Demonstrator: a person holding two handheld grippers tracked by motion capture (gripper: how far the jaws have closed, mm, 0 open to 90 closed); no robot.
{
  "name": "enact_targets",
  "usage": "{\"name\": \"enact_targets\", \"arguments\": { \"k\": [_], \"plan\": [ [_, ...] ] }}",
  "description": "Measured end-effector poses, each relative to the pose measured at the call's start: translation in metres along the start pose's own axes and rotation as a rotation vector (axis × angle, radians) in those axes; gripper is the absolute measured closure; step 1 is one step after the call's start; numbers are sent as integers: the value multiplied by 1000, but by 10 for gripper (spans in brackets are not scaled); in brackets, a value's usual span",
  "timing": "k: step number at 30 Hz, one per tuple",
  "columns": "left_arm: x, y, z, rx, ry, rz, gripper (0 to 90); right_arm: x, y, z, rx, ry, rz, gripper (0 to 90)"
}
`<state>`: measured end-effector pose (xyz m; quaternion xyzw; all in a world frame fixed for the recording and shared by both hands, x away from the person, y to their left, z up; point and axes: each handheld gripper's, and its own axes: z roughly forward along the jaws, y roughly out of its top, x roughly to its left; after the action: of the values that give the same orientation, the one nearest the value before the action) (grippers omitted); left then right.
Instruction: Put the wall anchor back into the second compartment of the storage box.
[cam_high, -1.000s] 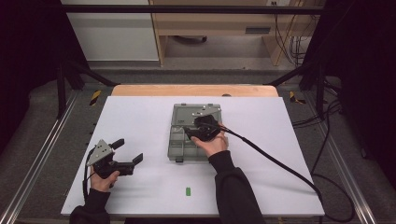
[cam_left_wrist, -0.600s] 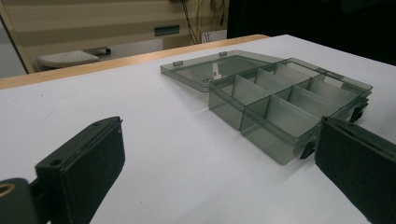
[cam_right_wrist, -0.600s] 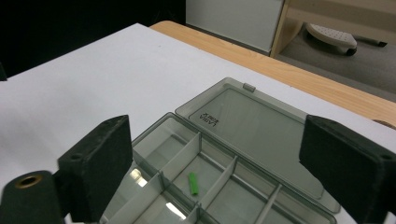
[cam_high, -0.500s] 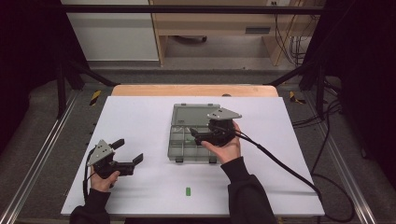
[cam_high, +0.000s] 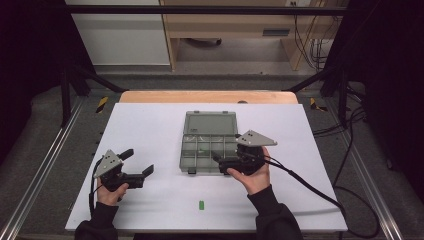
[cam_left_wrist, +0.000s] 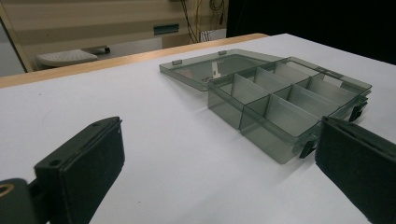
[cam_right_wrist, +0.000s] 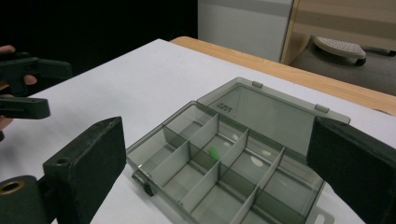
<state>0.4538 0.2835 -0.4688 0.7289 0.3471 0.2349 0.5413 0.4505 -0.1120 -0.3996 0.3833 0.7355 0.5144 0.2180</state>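
A smoky clear compartment box (cam_high: 209, 145) lies mid-table with its lid (cam_high: 210, 122) folded flat on the far side. One small green piece (cam_right_wrist: 212, 151) rests in a middle compartment. Another green piece (cam_high: 201, 205) lies on the table near the front edge. My right gripper (cam_high: 219, 160) hovers at the box's near right corner, pointing left. Its jaws have just been opening and now stand open, with nothing between them (cam_right_wrist: 219, 177). My left gripper (cam_high: 139, 161) is open and holds nothing, left of the box; the box (cam_left_wrist: 285, 100) lies ahead of its jaws (cam_left_wrist: 219, 186).
The white table (cam_high: 150, 130) ends in a wooden strip (cam_high: 207, 96) at the far side. A black cable (cam_high: 310, 187) trails from the right gripper toward the right front corner. Metal rails (cam_high: 40, 170) run along both sides. The left gripper (cam_right_wrist: 28, 88) also shows in the right gripper view.
The right hand has drawn back from over the box's middle to its near right corner, and its jaws have spread wider. The left hand has stayed where it was.
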Motion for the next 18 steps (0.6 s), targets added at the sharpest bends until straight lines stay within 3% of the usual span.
{"name": "enact_targets", "arguments": {
  "k": [9, 18],
  "plan": [
    [0, 0, 0, 0, 3, 0, 10, 15, -22, -12, 21, 19, 6, 49],
    [0, 0, -1, -3, 2, -3, 10, 30, -40, -7, 88, 34, -7, 55]
  ]
}}
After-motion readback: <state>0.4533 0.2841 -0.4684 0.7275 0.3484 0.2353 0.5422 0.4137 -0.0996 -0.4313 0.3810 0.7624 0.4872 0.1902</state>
